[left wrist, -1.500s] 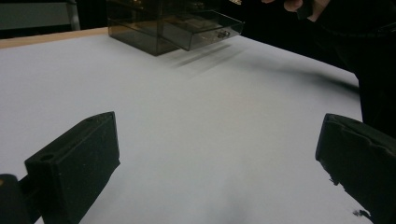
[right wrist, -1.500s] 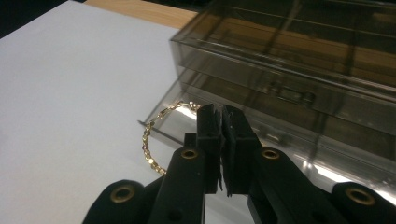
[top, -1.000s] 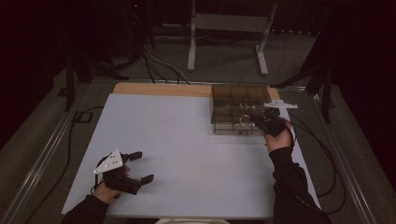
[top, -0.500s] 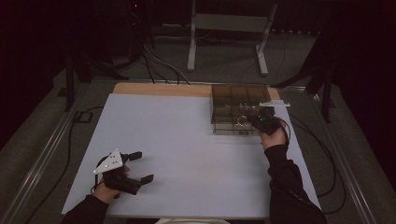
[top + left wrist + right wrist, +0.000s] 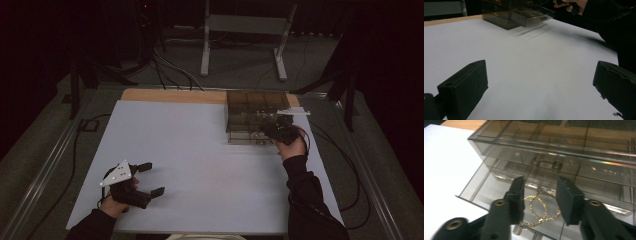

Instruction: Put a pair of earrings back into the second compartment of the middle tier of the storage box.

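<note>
A smoked transparent drawer box (image 5: pixel 255 116) stands at the far right of the white tabletop (image 5: pixel 200 165), its lower drawer (image 5: pixel 506 200) pulled out. Gold rings (image 5: pixel 540 208) lie in that drawer. The right gripper (image 5: pixel 540 195) hangs over them, jaws apart on either side of the rings, not closed. The left gripper (image 5: pixel 149 178) rests at the near left, jaws wide apart, holding nothing.

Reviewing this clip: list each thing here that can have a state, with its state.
Left gripper: open, holding nothing, low over the table.
Right gripper: open, jaws either side of the gold rings, above the lower drawer.
Lower drawer: pulled out.
Upper drawer: pushed in.
Gold rings: lying in the lower drawer, overlapping.
</note>
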A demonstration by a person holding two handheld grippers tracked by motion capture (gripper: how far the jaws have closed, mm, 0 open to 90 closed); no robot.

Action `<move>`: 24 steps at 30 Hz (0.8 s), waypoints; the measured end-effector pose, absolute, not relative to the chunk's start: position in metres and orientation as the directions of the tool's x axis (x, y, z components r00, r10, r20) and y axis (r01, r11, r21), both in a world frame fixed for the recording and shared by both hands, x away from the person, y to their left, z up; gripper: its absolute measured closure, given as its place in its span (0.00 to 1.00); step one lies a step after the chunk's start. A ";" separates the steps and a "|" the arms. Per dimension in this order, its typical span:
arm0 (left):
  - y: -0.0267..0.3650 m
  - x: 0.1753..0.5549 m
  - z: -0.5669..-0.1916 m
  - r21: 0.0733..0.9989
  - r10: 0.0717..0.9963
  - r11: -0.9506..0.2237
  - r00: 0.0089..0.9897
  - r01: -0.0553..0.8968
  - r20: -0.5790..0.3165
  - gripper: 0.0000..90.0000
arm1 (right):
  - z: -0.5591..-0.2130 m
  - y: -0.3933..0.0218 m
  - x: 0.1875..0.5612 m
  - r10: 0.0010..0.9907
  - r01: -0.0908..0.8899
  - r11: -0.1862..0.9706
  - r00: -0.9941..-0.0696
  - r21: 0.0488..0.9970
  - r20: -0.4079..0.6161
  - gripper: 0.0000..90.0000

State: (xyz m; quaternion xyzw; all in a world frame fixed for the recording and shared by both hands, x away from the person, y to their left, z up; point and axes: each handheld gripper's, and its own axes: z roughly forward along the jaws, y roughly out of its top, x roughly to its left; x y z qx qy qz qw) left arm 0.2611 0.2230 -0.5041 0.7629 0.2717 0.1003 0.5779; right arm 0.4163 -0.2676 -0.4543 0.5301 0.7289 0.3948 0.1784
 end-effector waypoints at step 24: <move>0.219 0.264 -0.503 0.935 0.528 -0.187 0.834 0.302 -0.164 0.01 | -0.427 -0.226 0.388 0.791 0.518 0.243 -0.595 0.820 0.142 0.06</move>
